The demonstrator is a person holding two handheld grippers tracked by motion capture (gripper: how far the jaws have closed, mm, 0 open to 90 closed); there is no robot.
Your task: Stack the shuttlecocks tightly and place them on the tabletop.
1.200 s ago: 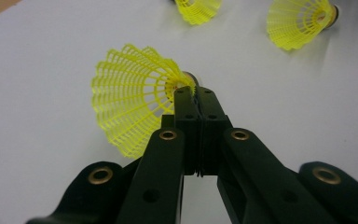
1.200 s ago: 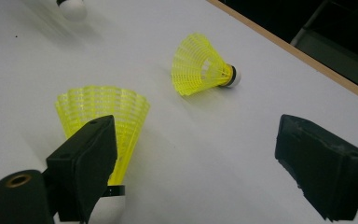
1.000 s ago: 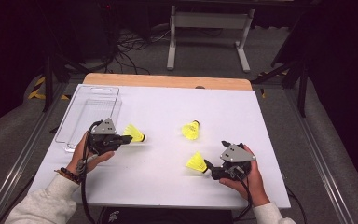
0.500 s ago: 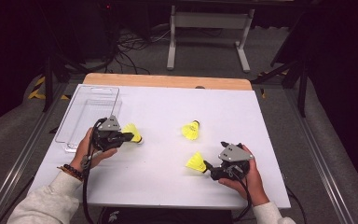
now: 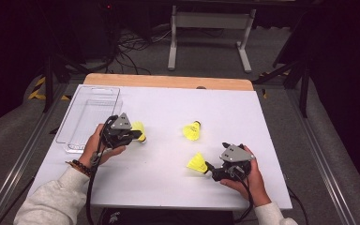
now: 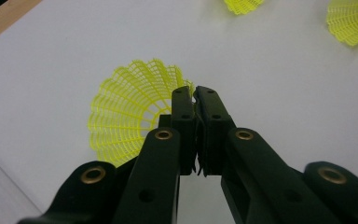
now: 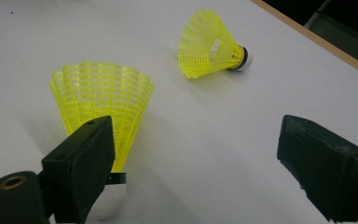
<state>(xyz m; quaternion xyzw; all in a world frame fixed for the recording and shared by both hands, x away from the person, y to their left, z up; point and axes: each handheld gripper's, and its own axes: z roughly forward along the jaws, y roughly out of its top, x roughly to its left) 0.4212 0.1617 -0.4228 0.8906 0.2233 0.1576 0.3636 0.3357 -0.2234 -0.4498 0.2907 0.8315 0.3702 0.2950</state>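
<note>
I am carrying the left shuttlecock (image 6: 135, 112), pinched at its skirt edge in my left claw (image 5: 138, 136), closer to the tray (image 5: 75, 126) than a second ago. Right claw (image 7: 196, 154) is gaping beside another shuttlecock (image 7: 103, 100) on the table (image 5: 178, 183).

A clear tray (image 5: 90, 119) lies on the left part of the white table (image 5: 168, 187); beyond the table's far edge stands a grey frame (image 5: 211, 35) on the dark floor; cables (image 5: 136, 47) lie beside it.
</note>
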